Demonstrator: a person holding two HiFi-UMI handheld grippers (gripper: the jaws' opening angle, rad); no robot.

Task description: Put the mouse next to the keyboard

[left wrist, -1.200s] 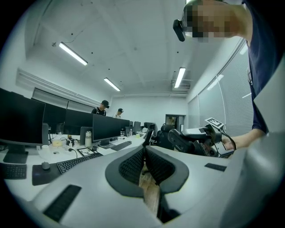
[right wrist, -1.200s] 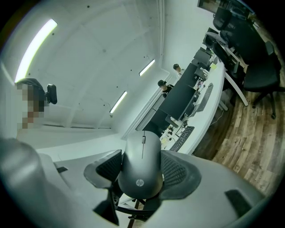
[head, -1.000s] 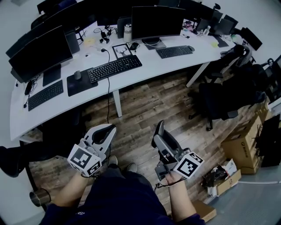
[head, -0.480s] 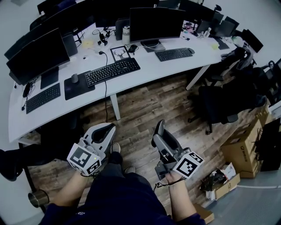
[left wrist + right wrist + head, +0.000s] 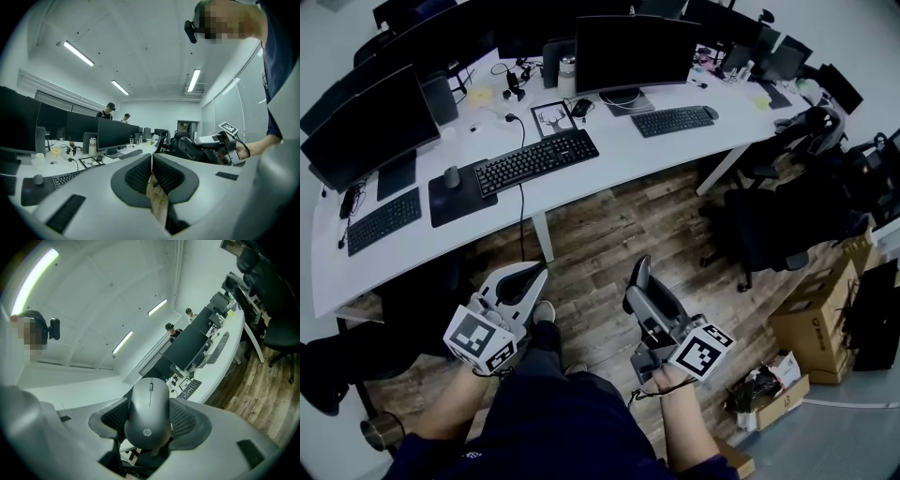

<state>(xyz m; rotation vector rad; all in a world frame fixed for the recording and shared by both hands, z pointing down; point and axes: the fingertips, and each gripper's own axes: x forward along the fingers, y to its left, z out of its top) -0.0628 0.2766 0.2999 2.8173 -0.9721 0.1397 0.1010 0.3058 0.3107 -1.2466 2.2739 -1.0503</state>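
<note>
**Mouse held, desk coming nearer**

The jaws of the right gripper (image 5: 151, 405) are clamped on the two sides of a dark mouse (image 5: 149, 427), which sits between the pads with its wheel end pointing away from the person. The jaws of the left gripper (image 5: 152, 168) are pressed together with nothing between them; only the wooden floor (image 5: 609, 234) shows below them.

In the head view both grippers keep the same place in front of the body, but over the last second the desk (image 5: 609, 155) has slid down and a little left, toward them. I take it the person is walking up to the desk, so this is the carrying step. The mouse is in the air over the floor, well apart from the desk edge.

Ahead of the jaws lies the nearest keyboard (image 5: 536, 161). To its left there is a dark pad (image 5: 469, 199) with another mouse (image 5: 452, 176) on it; to its right the desk surface is bare, which looks like the easier spot. Further right stand a monitor (image 5: 636, 49) and a second keyboard (image 5: 675, 120); which keyboard is meant I cannot tell. A cable (image 5: 522, 230) hangs from the desk edge in front, and an office chair (image 5: 769, 225) stands to the right of the path, not in it.
</note>
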